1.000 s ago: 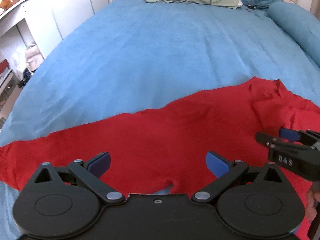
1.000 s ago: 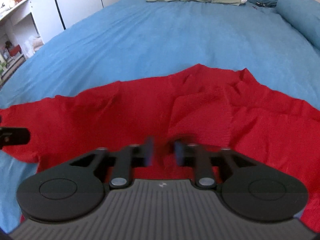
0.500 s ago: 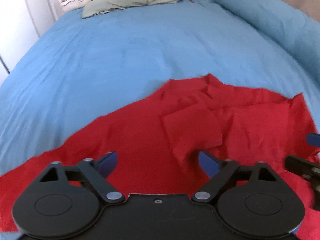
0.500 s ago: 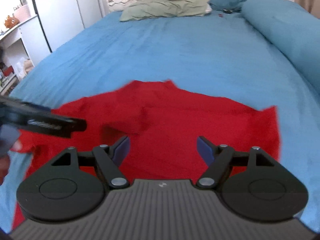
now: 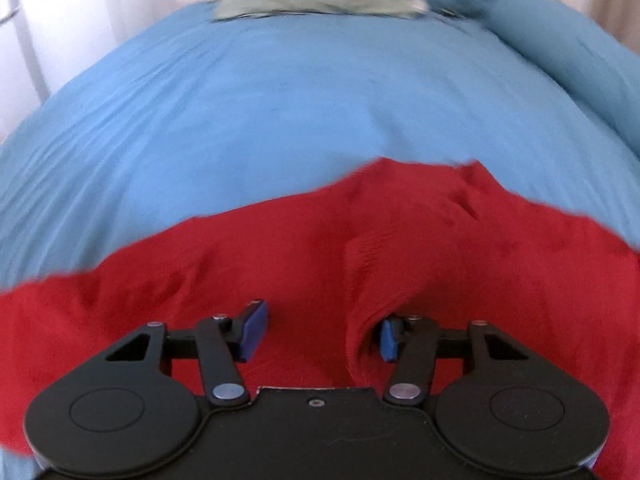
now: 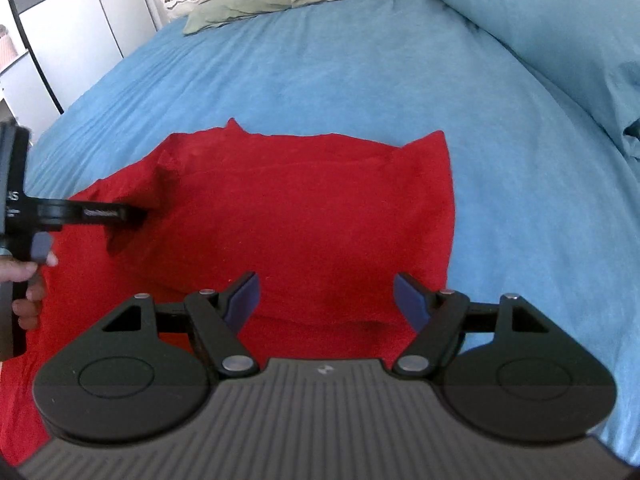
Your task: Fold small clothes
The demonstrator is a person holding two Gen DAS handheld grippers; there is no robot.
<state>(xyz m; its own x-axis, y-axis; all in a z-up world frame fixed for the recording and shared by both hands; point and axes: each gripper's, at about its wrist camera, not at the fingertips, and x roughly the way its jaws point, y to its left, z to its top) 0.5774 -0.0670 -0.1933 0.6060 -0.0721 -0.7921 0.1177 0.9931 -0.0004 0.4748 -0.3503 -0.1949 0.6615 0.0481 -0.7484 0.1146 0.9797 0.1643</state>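
Observation:
A red garment [image 6: 304, 216] lies spread on the blue bed cover, also in the left wrist view [image 5: 280, 248]. My left gripper [image 5: 320, 330] is open and low over the cloth, with a raised fold of red fabric [image 5: 372, 300] standing between its fingers, close to the right pad [image 5: 389, 339]. In the right wrist view the left gripper [image 6: 120, 214] reaches into the garment's left part. My right gripper [image 6: 326, 296] is open and empty over the garment's near right edge.
The blue bed cover [image 6: 400, 80] stretches away to a green folded cloth [image 6: 264, 0] and a patterned pillow at the head. A rolled blue duvet [image 6: 560, 40] lies along the right side. White cupboards stand to the left.
My right gripper let go, opened and swung to the garment's right side. My left gripper moved right to the raised fold and narrowed its jaws around it.

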